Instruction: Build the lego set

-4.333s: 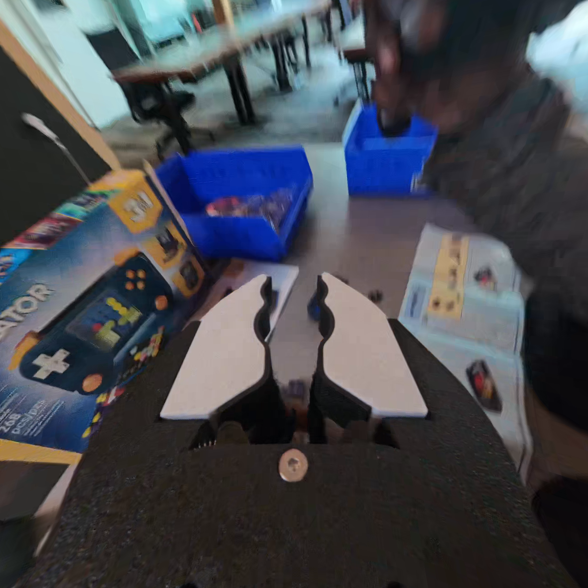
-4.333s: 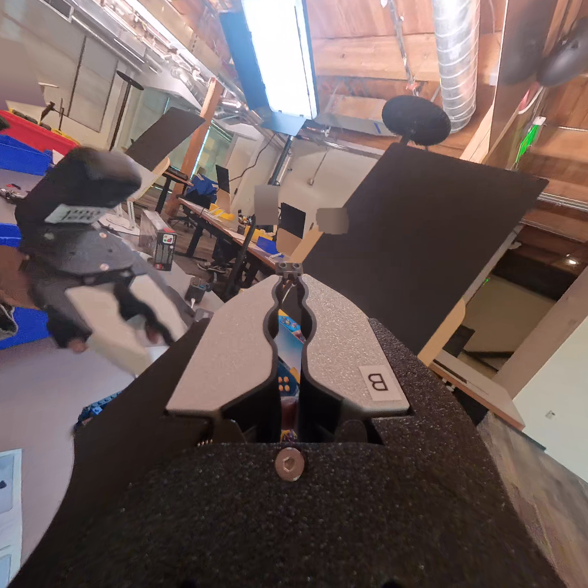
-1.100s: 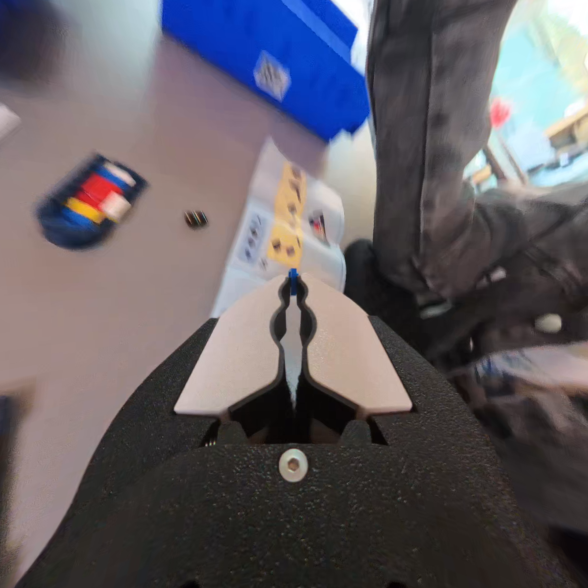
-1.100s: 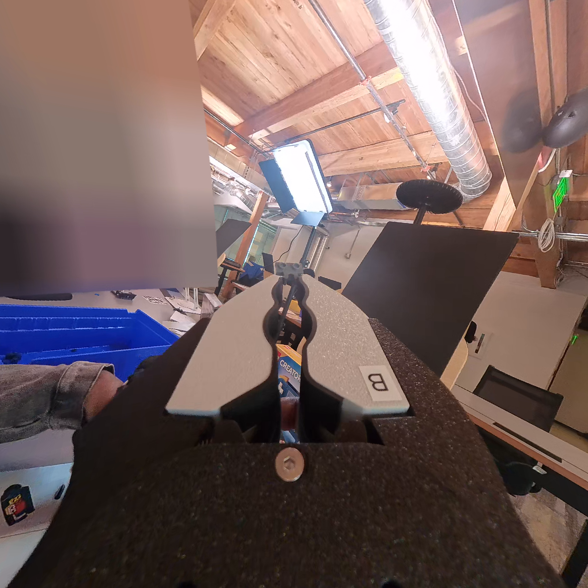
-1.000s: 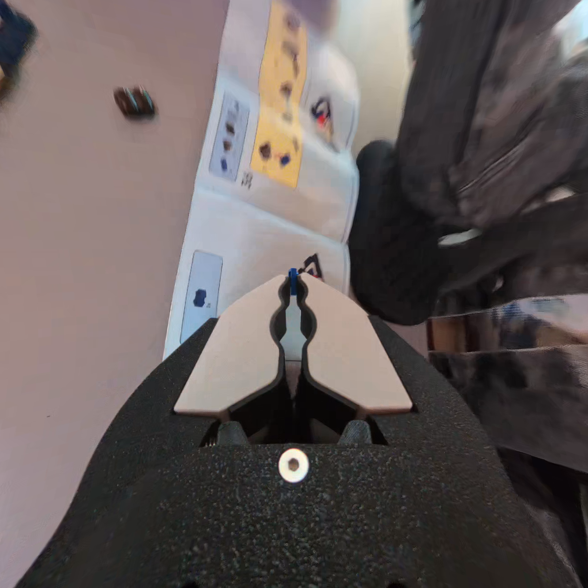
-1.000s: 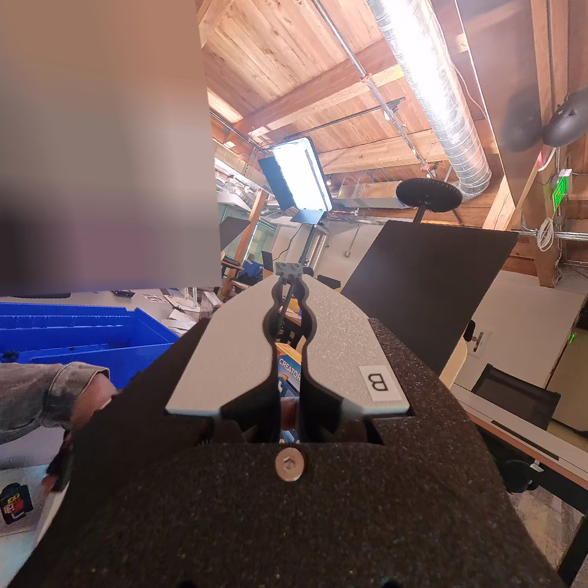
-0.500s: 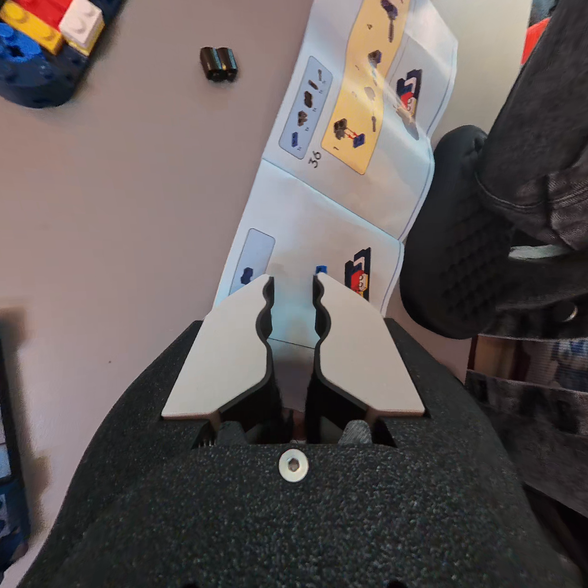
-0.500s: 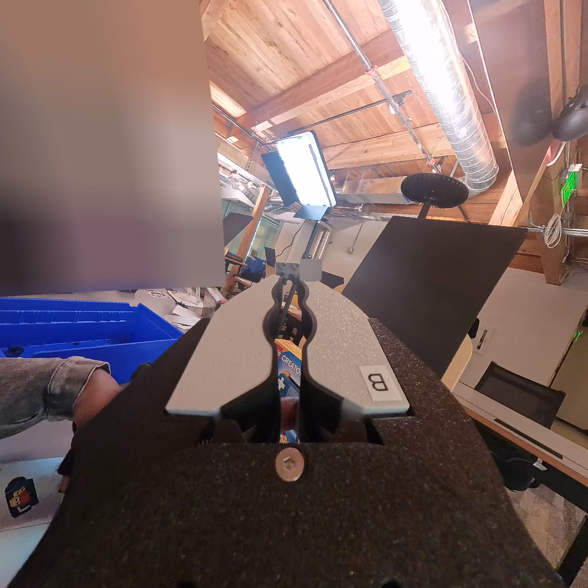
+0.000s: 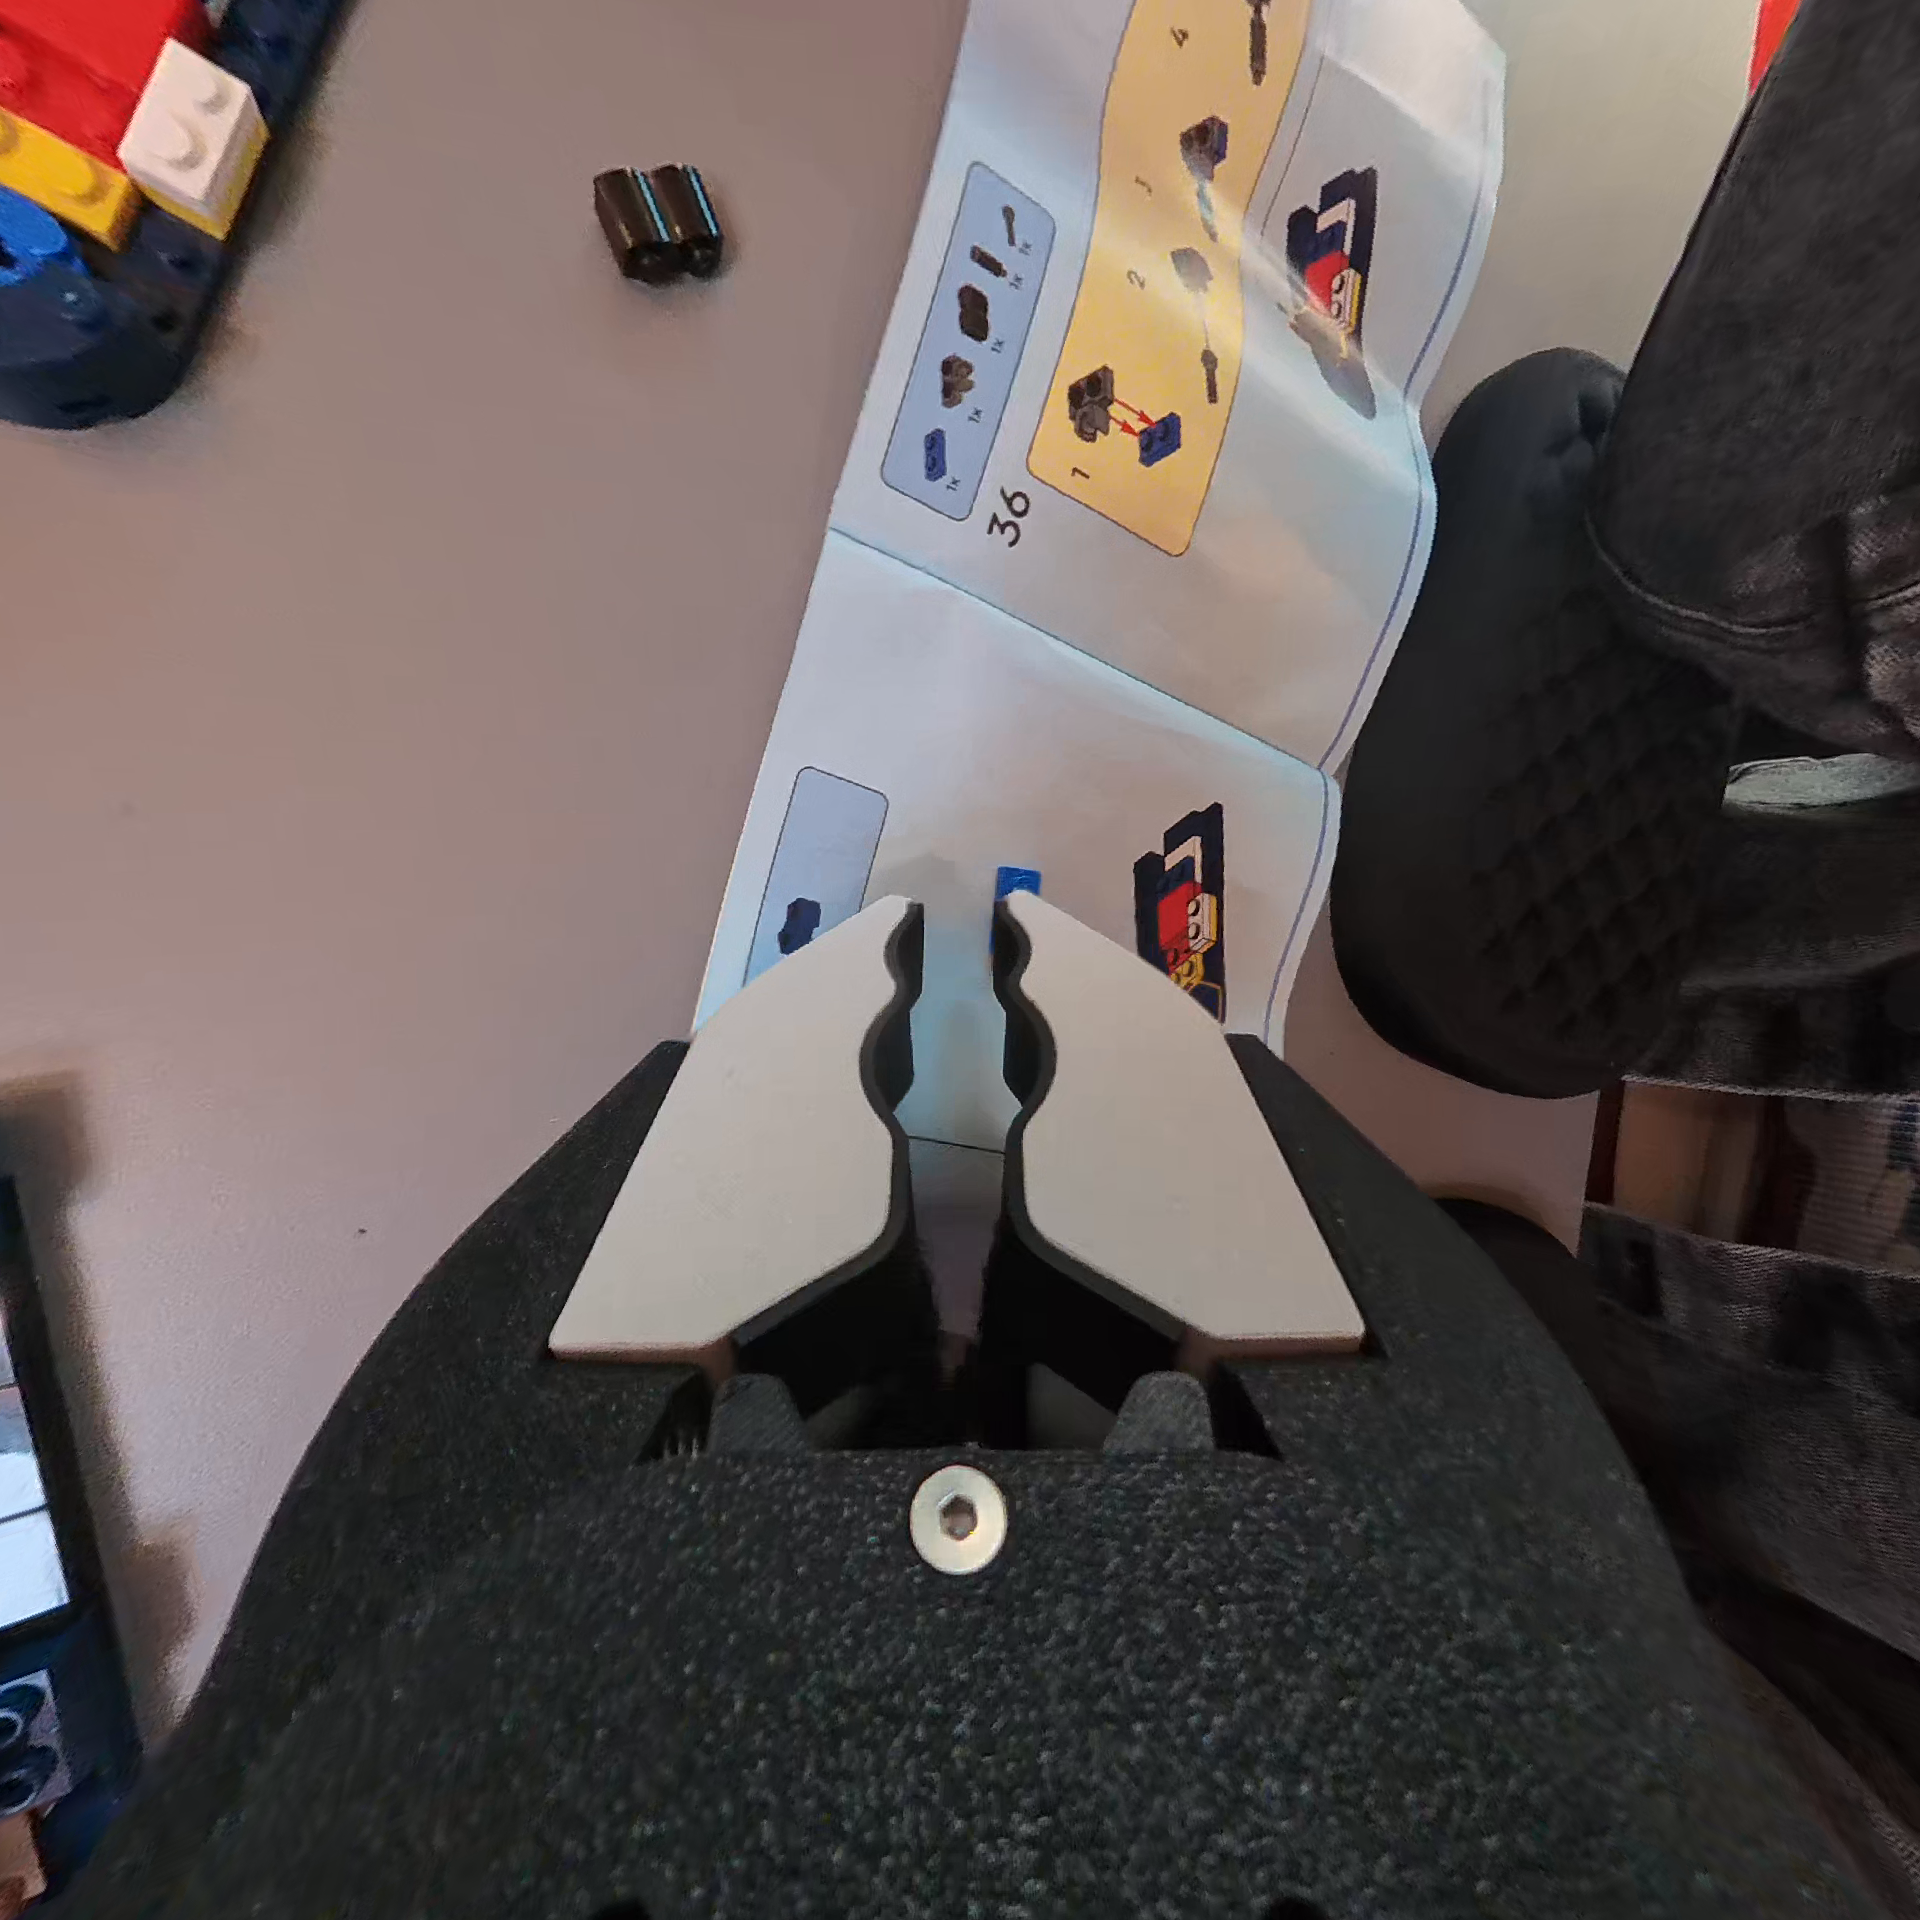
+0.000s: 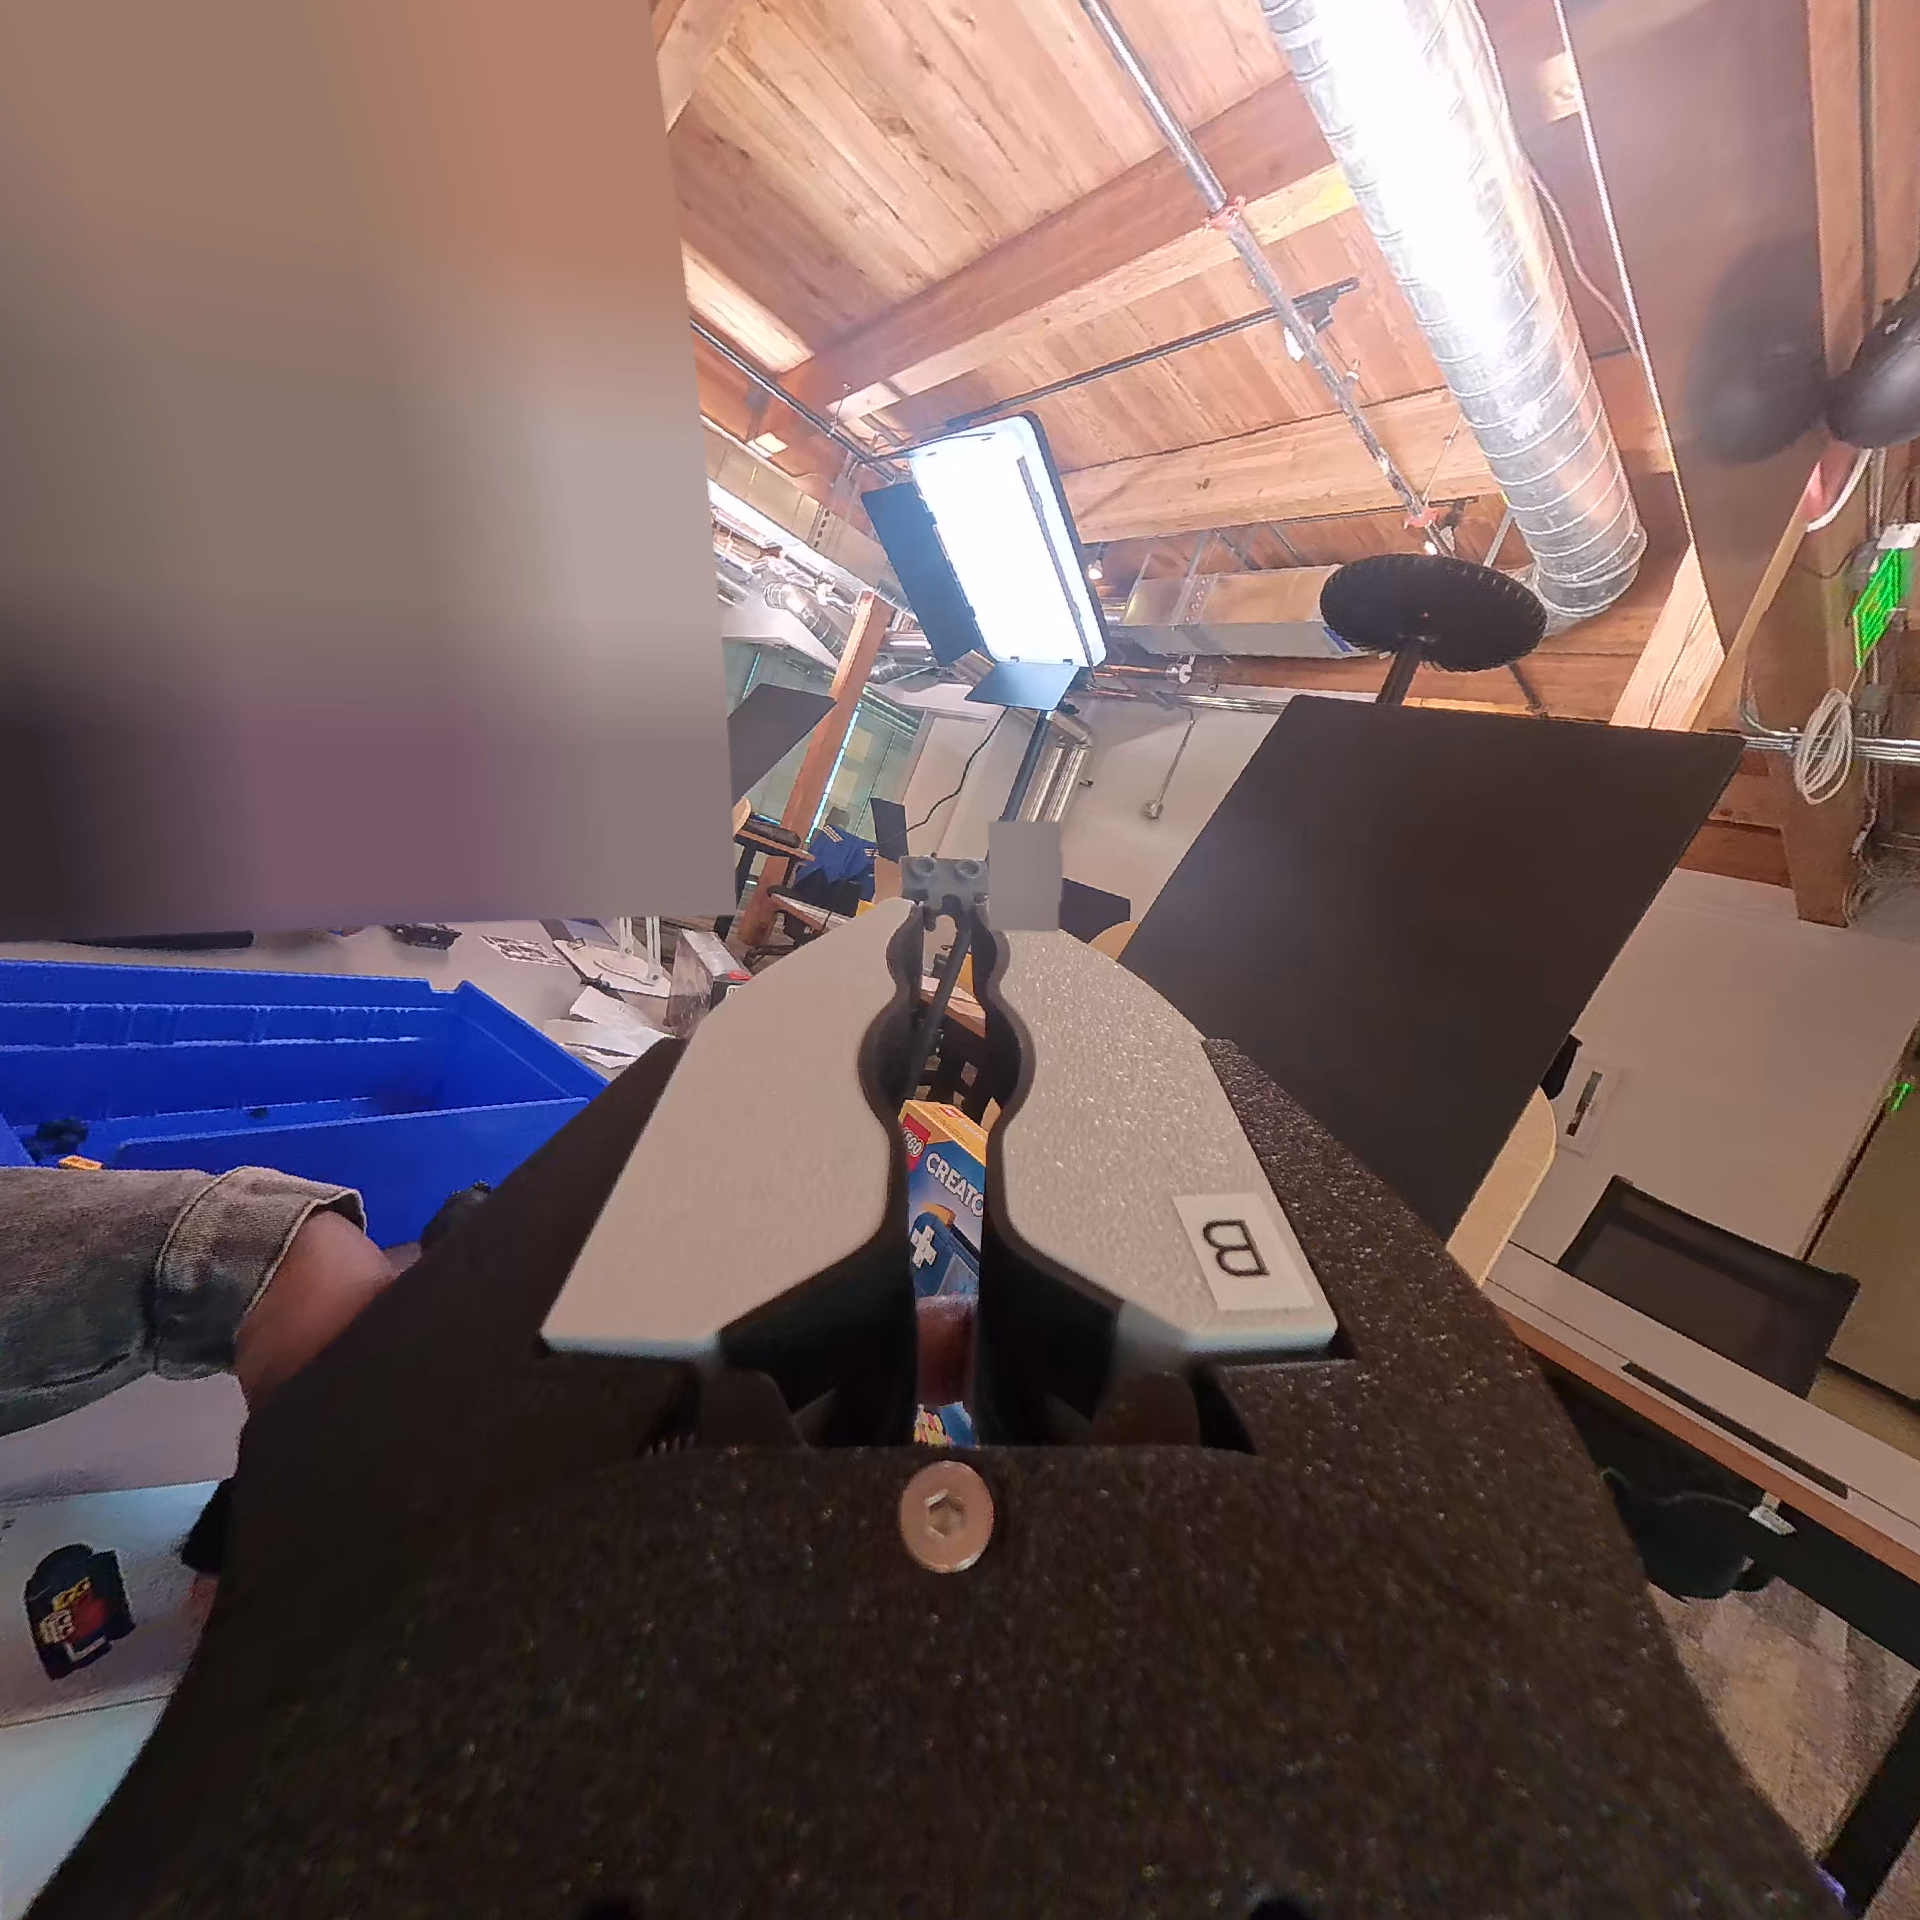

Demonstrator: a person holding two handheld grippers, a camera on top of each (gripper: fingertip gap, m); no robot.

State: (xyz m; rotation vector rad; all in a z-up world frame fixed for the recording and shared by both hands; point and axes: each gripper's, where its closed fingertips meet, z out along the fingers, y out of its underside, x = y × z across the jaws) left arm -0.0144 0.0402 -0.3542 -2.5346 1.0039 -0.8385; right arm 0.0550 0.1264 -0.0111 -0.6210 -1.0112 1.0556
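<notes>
In the left wrist view my left gripper (image 9: 956,909) is open, low over an open instruction booklet (image 9: 1091,675) on the table. A small blue plate (image 9: 1016,883) lies on the page right at the tip of the right finger (image 9: 1101,997). The left finger does not touch it, so it is not gripped. In the right wrist view my right gripper (image 10: 943,914) points up and away from the table. It is shut on a small grey studded brick (image 10: 943,881) with a thin black rod (image 10: 940,997) that runs down between the fingers.
A small black connector (image 9: 658,221) and a dark blue brick build (image 9: 94,208) with red, yellow and white bricks lie on the table, upper left. A black gloved hand (image 9: 1538,727) rests beside the booklet. A blue bin (image 10: 260,1081) and a sleeved arm (image 10: 156,1288) are on the left. My hands' fingertips stand some 35 centimetres from each other.
A second ago my left gripper was shut on the blue plate. It then opened, leaving the plate on the booklet, and has since narrowed a little. My right gripper keeps its hold.
</notes>
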